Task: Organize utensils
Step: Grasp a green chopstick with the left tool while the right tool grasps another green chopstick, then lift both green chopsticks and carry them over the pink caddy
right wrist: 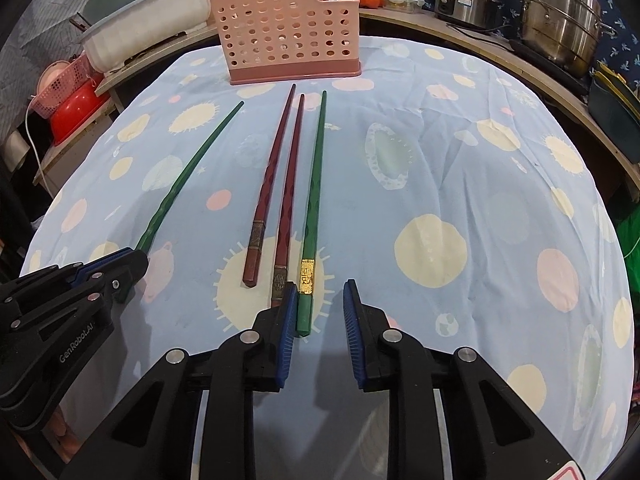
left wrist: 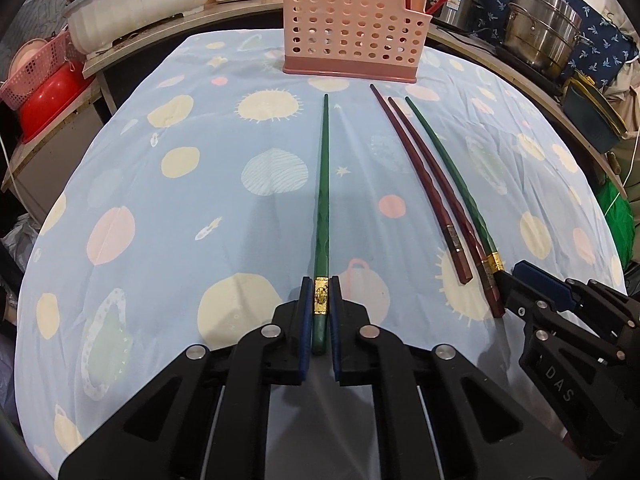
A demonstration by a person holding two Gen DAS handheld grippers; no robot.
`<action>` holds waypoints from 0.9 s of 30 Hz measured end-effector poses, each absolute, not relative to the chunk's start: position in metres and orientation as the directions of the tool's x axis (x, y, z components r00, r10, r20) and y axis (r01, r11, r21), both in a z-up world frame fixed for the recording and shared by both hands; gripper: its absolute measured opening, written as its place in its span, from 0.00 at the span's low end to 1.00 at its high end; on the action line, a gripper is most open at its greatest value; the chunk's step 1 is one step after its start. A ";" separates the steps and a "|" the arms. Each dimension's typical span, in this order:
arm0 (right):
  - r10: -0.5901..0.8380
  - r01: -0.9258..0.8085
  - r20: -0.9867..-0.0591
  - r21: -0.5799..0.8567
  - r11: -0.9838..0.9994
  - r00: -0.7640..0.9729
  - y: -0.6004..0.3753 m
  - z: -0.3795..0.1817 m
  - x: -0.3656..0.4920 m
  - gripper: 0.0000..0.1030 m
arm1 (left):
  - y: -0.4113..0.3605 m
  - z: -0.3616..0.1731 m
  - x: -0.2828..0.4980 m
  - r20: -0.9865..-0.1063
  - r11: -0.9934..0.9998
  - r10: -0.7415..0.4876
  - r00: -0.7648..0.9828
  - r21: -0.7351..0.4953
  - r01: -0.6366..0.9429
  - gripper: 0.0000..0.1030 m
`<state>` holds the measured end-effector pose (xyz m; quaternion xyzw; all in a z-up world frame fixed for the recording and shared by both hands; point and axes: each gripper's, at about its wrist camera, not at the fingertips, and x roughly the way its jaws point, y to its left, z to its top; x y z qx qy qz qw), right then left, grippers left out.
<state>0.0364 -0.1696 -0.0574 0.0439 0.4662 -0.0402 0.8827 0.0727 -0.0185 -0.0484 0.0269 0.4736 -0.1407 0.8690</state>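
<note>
Blue cloth (left wrist: 168, 128), holder (left wrist: 352, 24) far ahead: pickup step.
Left gripper (left wrist: 320, 304) clamps one green chopstick (left wrist: 323, 184); right gripper (right wrist: 320, 312) gapes around the other (right wrist: 312, 200), must close, then lift.

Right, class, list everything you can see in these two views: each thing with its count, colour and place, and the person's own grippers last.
Green chopsticks: two; one lies apart on the left, one beside the red pair.
Dark red chopsticks: two, side by side mid-cloth.
Utensil holder: one, pink, perforated, at the far edge of the cloth, red chopsticks standing in it.
Tablecloth: one, light blue with planets.
Steel pots: two, right background.
Basin: one, white, left background.
Red bowl: one, under a pink basket, far left.
Left gripper: shut on the lone green chopstick.
Right gripper: open, around the other green chopstick's end.
</note>
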 end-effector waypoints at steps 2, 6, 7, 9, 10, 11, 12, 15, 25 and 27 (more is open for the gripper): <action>-0.031 0.112 -0.827 0.038 0.993 0.562 -0.170 -0.058 0.036 0.18 | -0.019 -0.048 0.073 -0.831 0.959 -0.219 0.512 -0.086 0.271 0.07; -0.025 0.116 -0.829 0.048 0.992 0.559 -0.172 -0.057 0.036 0.07 | -0.017 -0.048 0.073 -0.830 0.957 -0.232 0.507 -0.103 0.270 0.07; -0.025 0.117 -0.829 0.050 0.992 0.559 -0.173 -0.056 0.036 0.07 | -0.016 -0.048 0.073 -0.829 0.957 -0.236 0.506 -0.107 0.271 0.07; -0.024 0.122 -0.829 0.054 0.991 0.559 -0.175 -0.056 0.034 0.07 | -0.014 -0.047 0.072 -0.828 0.955 -0.247 0.504 -0.119 0.272 0.07; -0.024 0.124 -0.828 0.055 0.991 0.560 -0.176 -0.055 0.033 0.07 | -0.013 -0.047 0.071 -0.827 0.954 -0.252 0.503 -0.124 0.274 0.07; -0.024 0.126 -0.827 0.057 0.990 0.561 -0.177 -0.055 0.032 0.07 | -0.012 -0.046 0.071 -0.825 0.953 -0.257 0.503 -0.128 0.275 0.07; -0.023 0.127 -0.826 0.059 0.990 0.564 -0.177 -0.054 0.030 0.07 | -0.011 -0.046 0.070 -0.824 0.952 -0.263 0.502 -0.136 0.275 0.07; -0.022 0.128 -0.821 0.062 0.990 0.570 -0.179 -0.050 0.026 0.07 | -0.007 -0.045 0.067 -0.823 0.950 -0.273 0.498 -0.148 0.276 0.07; -0.025 0.133 -0.774 0.076 0.988 0.633 -0.184 -0.016 0.014 0.07 | 0.004 -0.019 0.056 -0.795 0.953 -0.273 0.541 -0.145 0.267 0.07; -0.025 0.134 -0.754 0.083 0.988 0.656 -0.186 -0.004 0.012 0.07 | 0.007 -0.006 0.056 -0.776 0.953 -0.274 0.568 -0.142 0.266 0.07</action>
